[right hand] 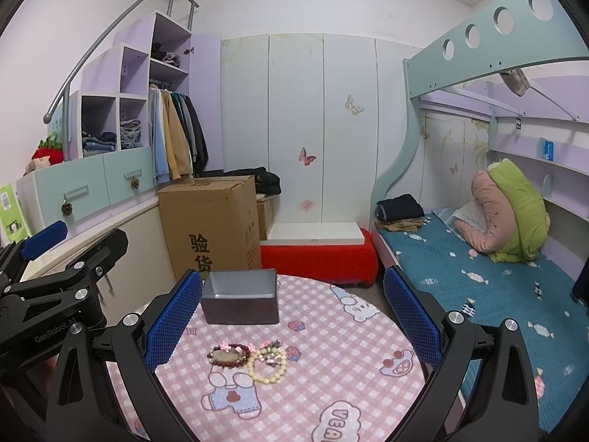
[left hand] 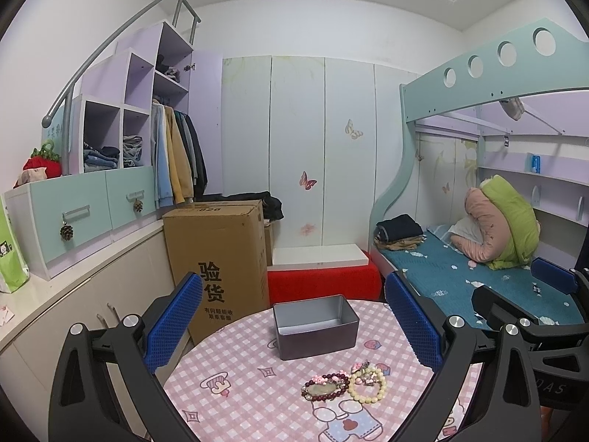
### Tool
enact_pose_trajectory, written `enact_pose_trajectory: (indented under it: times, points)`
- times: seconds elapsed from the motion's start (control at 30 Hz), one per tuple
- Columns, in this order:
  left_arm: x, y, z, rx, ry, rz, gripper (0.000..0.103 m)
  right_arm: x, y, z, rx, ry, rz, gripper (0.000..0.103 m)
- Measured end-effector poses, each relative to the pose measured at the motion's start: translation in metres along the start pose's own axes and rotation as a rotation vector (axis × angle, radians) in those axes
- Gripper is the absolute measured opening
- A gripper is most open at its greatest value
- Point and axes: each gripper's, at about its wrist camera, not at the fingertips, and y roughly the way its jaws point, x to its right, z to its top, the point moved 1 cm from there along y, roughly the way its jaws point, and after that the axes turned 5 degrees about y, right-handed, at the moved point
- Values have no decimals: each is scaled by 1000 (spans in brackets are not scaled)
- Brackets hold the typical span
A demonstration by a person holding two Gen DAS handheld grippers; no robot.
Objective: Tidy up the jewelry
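I'm holding L gripper (left hand: 292, 322) and R gripper (right hand: 292, 320) wide apart, empty, above table (right hand: 331, 368). Bracelets (right hand: 247, 359) lying below/between fingers, near the tin box (right hand: 239, 296) w/o touching.

Each tool is the same build: black, angular plastic arms spreading in a fork, joined by round silver screw heads at the pivots. The left tool (left hand: 292, 328) carries two long fingers faced with bright blue, finely dimpled rubber pads (left hand: 175, 322). The right tool (right hand: 291, 322) matches it, pads (right hand: 412, 318) included. White lettering reading "GenRobot.AI" runs along one black body.
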Motion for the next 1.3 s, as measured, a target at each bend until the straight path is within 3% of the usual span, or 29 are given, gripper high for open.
enact_pose_trajectory:
  times: [0.5,0.8,1.0,1.2,1.3]
  points:
    - [-1,10,-5,-24,4,-2,96,3,16,-15,-23,5,-1,96]
    - [-3,32,-20,-85,10,14,96,7,35,-22,-72,11,-11,96]
    - [-16,66,-51,-218,10,32,96,16,66,-38,-150,16,-34,96]
    - [-26,116,-105,-459,19,31,96,27,113,-78,-309,19,-58,96]
    - [-24,135,-127,-542,7,5,96,33,135,-99,-382,23,-71,96]
